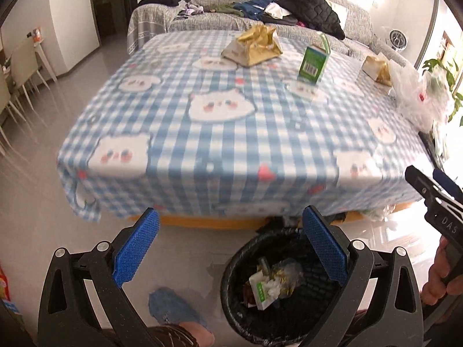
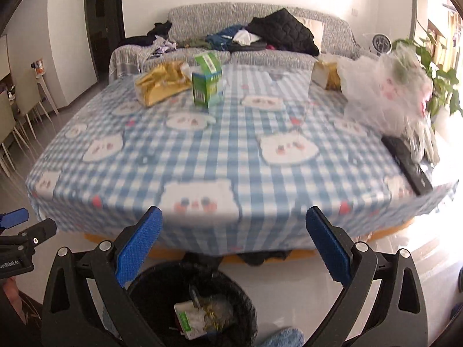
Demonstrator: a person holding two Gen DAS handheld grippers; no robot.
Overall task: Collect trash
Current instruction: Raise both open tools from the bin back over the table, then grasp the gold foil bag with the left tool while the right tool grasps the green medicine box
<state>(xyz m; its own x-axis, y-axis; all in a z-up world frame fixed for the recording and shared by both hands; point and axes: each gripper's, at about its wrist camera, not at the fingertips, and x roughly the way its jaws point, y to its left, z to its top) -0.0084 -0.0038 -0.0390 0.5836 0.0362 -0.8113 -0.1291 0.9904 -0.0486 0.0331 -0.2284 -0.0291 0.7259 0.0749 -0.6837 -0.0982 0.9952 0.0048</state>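
Room: living room with a grey sofa (image 2: pixel 260 26) piled with clothes behind a desk (image 2: pixel 220 156) under a blue checked cloth.
Done: black bin (image 2: pixel 162 292) on the glossy floor near the desk already held a green-and-white packet and shiny scraps.
Left: crumpled gold bag (image 2: pixel 160 82), boxy green carton (image 2: pixel 207 82), second gold bag (image 2: pixel 325 75) and filmy clear plastic bag (image 2: pixel 382 92) sat on the desk's far half; dark flat remote (image 2: pixel 406 167) at right.
Left gripper (image 1: pixel 230 251): blue ribbed fingers (image 1: pixel 136 251) spread wide, empty, above the bin.
Right gripper (image 2: pixel 233 248): fingers likewise apart, holding nothing.
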